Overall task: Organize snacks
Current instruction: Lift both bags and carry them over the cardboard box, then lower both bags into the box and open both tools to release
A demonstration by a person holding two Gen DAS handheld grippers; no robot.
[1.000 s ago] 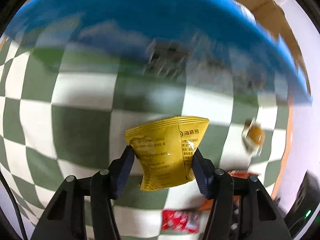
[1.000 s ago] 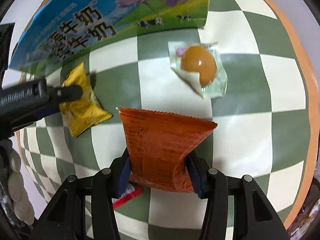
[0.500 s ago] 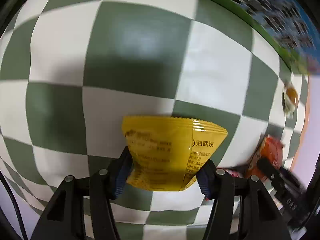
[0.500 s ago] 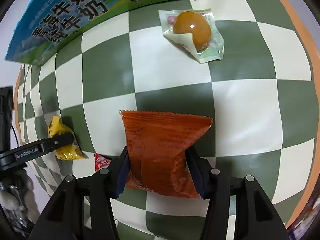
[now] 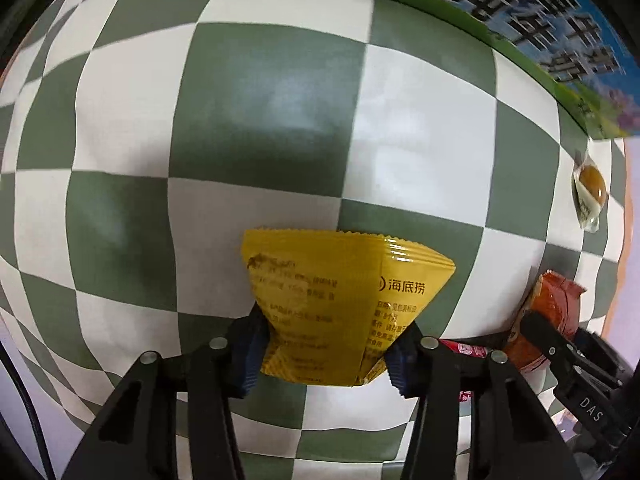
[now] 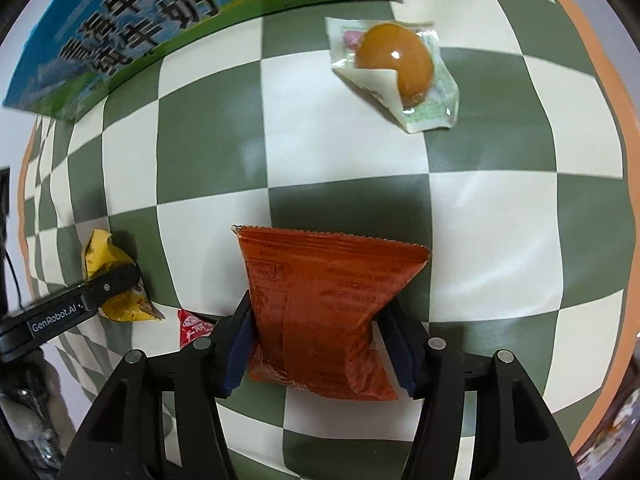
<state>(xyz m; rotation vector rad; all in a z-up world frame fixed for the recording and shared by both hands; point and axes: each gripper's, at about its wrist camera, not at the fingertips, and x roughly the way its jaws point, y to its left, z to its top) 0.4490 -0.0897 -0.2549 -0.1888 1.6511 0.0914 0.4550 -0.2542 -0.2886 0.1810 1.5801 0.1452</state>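
Two tools, each clamped on a packet: the left tool, jaws just closing further, pinches a yellow packet; the right tool grips an orange packet, both above the checkered worktop. Contents of the milk carton cannot be seen.

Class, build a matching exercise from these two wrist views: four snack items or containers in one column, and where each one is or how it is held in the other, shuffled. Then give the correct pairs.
Things
1. yellow packet
2. orange packet
3. wrapped egg
4. small red sachet

Places or states
A. lying free on the checked cloth, near the blue and green carton
B. pinched in the left gripper
C. on the cloth between the two grippers, partly hidden
D. pinched in the right gripper

Pairs: 1-B, 2-D, 3-A, 4-C
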